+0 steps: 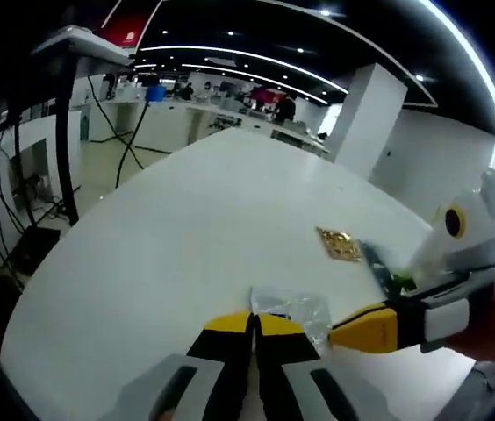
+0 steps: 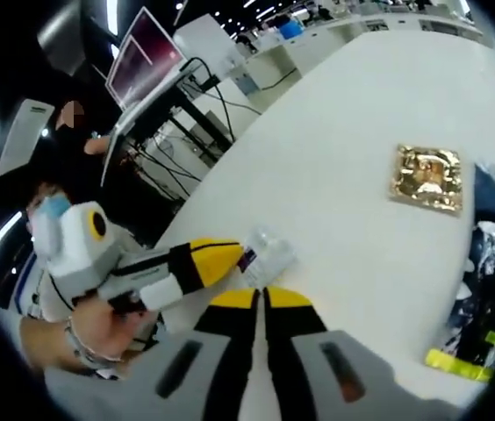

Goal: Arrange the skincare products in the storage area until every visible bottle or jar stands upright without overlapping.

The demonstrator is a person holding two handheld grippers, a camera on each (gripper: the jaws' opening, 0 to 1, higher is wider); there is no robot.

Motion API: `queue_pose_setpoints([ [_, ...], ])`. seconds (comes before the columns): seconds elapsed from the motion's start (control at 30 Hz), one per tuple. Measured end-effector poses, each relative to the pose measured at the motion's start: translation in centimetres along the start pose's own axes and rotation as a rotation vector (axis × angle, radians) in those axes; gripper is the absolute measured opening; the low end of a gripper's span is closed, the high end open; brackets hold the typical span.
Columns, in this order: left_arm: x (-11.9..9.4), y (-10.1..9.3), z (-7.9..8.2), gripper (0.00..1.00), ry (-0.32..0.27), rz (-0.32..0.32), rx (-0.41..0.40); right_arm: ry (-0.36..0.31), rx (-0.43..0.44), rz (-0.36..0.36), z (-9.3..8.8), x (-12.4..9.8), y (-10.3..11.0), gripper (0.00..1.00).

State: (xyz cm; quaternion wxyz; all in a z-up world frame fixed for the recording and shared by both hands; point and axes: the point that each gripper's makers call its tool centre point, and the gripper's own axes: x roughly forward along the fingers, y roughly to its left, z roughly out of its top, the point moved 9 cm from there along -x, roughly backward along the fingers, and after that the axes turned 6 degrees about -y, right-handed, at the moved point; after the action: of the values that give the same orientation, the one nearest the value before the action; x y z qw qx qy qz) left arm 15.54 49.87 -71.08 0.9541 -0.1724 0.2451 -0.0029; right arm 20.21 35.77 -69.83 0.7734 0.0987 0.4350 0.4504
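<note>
Table top (image 1: pixel 186 228), white and wide, carries all the things. In left gripper view the left gripper (image 1: pixel 252 323) rises at 6 o'clock with its yellow-tipped black jaws pressed together, nothing between them. Just past the tips lies a small clear plastic bottle (image 1: pixel 293 309), on its side (not upright), touching or almost touching the tips; I cannot tell which. The right gripper (image 1: pixel 353 335) comes in from 3 o'clock, its yellow tip against the bottle at the 4 o'clock side.

In right gripper view the right gripper's own jaws at 6 o'clock are also pressed together w/ nothing pinched. The bottle (image 2: pixel 267 257) lies just beyond them, toward 11 o'clock, and the left gripper (image 2: pixel 230 254) reaches it from 9 o'clock, held by a hand (image 2: pixel 98 329). At 2 o'clock, well apart from the bottle, a square gold foil sachet (image 2: pixel 427 178) lies flat. At 4 o'clock a dark printed flat packet (image 2: pixel 489 289) w/ yellow-green marks lies near the sachet.
</note>
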Motion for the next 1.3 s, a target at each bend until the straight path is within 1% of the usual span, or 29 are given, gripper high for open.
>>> queue_pose_setpoints([
  [0.1,-0.3,-0.3,0.5,0.01,-0.029,-0.018,-0.028,0.005,-0.042,-0.013,0.0,-0.3,0.0,0.04],
  [0.17,-0.5,-0.8,0.9,0.01,-0.042,-0.039,-0.053,0.0,-0.087,-0.034,0.1,-0.6,-0.2,0.05],
  [0.27,-0.6,-1.5,1.4,0.01,-0.059,-0.057,-0.05,-0.009,-0.086,-0.041,0.4,-1.2,-0.4,0.05],
  [0.33,-0.8,-2.0,1.7,0.01,-0.079,-0.075,-0.059,-0.029,-0.076,-0.048,0.7,-1.9,-0.6,0.05],
  [0.43,-0.7,-2.2,1.8,0.01,-0.083,-0.091,-0.085,-0.051,-0.063,-0.052,0.9,-2.4,-0.8,0.05],
  [0.53,-0.8,-2.4,2.1,0.01,-0.093,-0.1,-0.089,-0.077,-0.057,-0.046,1.2,-3.0,-0.8,0.05],
  [0.6,-0.8,-2.9,2.3,0.01,-0.097,-0.115,-0.101,-0.084,-0.085,-0.057,1.3,-3.3,-0.8,0.05],
  [0.67,-0.7,-3.3,2.4,0.01,-0.096,-0.123,-0.101,-0.09,-0.091,-0.064,1.2,-3.7,-1.0,0.05],
  [0.77,-0.4,-4.2,2.9,0.01,-0.098,-0.15,-0.096,-0.124,-0.069,-0.079,1.4,-4.6,-1.8,0.05],
  [0.87,-0.1,-4.8,3.1,0.01,-0.091,-0.177,-0.071,-0.135,-0.061,-0.08,1.5,-5.0,-2.1,0.05],
  [0.93,0.4,-5.8,3.7,0.01,-0.065,-0.234,-0.104,-0.163,-0.034,-0.092,1.5,-5.9,-2.9,0.05],
  [0.97,0.6,-6.3,4.1,0.01,-0.062,-0.273,-0.11,-0.172,-0.022,-0.101,1.6,-6.2,-3.3,0.05],
  [1.07,1.5,-7.5,4.8,0.01,-0.028,-0.331,-0.096,-0.191,-0.008,-0.128,1.6,-6.9,-4.0,0.06],
  [1.17,2.2,-8.3,5.2,0.01,-0.029,-0.342,-0.059,-0.212,0.012,-0.13,1.8,-7.5,-4.5,0.06],
  [1.23,2.7,-8.7,5.1,0.01,-0.019,-0.351,-0.068,-0.217,0.014,-0.142,1.8,-7.8,-4.9,0.06],
  [1.3,3.1,-8.8,4.8,0.01,-0.002,-0.356,-0.096,-0.217,0.018,-0.153,1.8,-8.0,-5.3,0.06],
])
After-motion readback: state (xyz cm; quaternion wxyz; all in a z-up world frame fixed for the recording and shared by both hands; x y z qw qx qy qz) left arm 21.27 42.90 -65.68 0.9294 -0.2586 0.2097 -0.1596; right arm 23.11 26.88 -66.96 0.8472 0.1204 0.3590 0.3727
